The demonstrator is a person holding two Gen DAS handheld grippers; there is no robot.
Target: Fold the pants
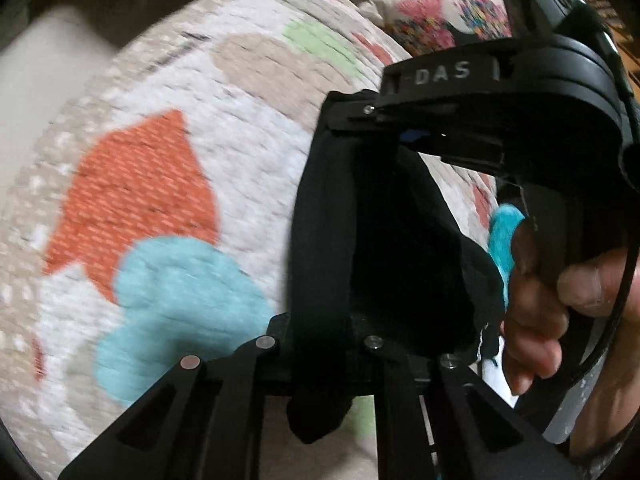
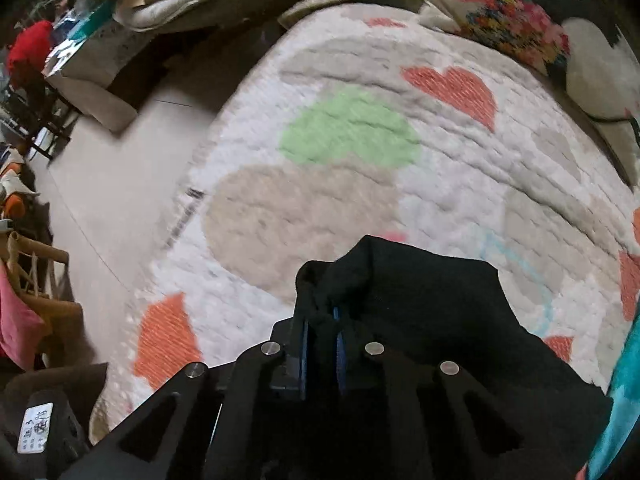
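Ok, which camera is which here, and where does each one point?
Left wrist: sits behind the left claw, looking along it at the black fabric pants it pinches; the right claw and the person's bare hand show.
Right wrist: sits behind the right claw, facing down over the quilted heart-patterned bedspread; its blue pads clamp the pants.
Shared: the pants, the bedspread, the right claw.

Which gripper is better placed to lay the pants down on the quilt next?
Right, probably. The right gripper is shut on the pants and faces open quilt. The left gripper's view is crowded by the right one and the person's hand; its grip is hidden.
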